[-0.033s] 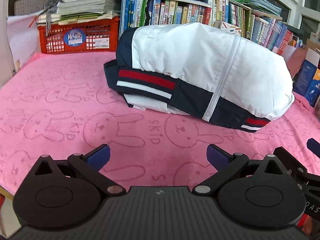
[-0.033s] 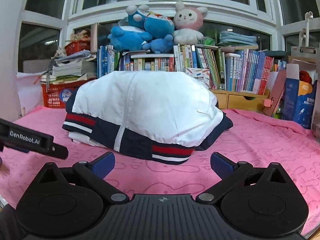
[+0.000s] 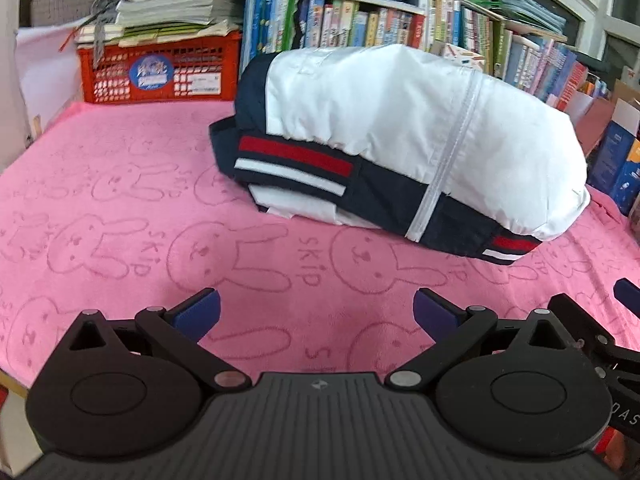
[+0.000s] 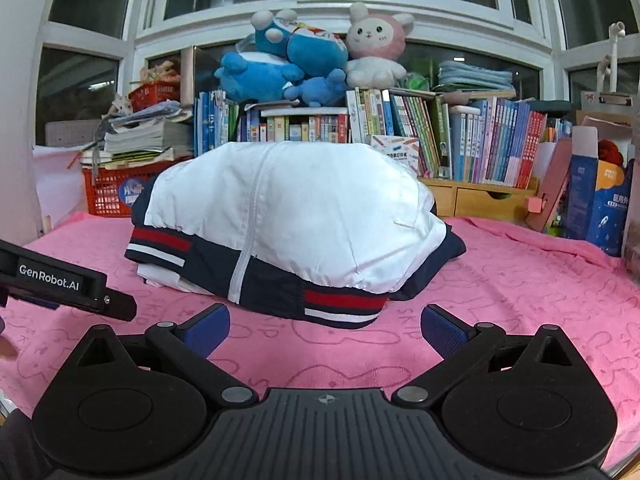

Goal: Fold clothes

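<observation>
Jacket (image 3: 420,132), white over navy with red-striped hem, lies as a compact folded bundle on the pink towel (image 3: 120,208) — dead ahead of both tools, striped hem edge nearest them. Left gripper (image 3: 316,310) and right gripper (image 4: 325,328) hold their jaws wide apart, empty, short of that hem; neither is plainly nearer — the bundle's long axis runs across both.

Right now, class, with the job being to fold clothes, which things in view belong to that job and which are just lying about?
Part of the job:
- white and navy jacket, lying folded in a bundle
- pink towel it lies on
- left hand-held gripper, open
- right hand-held gripper, open

Just lying about:
- red crate with papers
- row of books
- plush toys
</observation>
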Demonstrator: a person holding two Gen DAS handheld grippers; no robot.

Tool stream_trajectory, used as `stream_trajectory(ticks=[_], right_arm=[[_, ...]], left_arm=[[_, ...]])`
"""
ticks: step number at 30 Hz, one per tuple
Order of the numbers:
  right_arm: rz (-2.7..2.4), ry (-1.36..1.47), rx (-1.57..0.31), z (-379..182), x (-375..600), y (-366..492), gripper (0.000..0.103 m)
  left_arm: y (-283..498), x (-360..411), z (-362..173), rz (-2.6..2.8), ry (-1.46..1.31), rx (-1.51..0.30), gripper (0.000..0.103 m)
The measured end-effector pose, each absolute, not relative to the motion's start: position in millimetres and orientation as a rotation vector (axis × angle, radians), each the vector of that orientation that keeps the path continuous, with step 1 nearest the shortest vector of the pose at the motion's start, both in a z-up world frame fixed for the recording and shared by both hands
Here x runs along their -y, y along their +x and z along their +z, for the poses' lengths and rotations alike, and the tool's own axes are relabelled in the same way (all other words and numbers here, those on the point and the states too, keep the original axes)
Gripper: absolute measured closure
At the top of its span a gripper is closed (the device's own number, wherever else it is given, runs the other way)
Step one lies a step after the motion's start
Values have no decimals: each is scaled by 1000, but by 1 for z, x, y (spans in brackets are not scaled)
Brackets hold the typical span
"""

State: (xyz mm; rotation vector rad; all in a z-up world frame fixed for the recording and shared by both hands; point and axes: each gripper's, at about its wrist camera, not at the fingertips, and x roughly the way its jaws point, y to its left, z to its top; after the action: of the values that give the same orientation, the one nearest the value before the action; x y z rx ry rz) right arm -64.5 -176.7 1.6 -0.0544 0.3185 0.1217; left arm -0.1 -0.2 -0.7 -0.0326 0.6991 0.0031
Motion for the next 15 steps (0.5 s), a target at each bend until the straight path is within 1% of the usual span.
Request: stream_trajectory(ticks=[4, 8, 15], right_arm=[[88, -66, -351, 1, 169, -65, 0], [100, -13, -398, -1, 174, -60, 0], [105, -23, -410, 0, 174, -59, 0]], left_arm=[[-1, 1, -3, 8, -35, -716, 0], [-1, 1, -6, 14, -37, -733, 0], [-2, 3, -10, 23, -40, -762, 0]])
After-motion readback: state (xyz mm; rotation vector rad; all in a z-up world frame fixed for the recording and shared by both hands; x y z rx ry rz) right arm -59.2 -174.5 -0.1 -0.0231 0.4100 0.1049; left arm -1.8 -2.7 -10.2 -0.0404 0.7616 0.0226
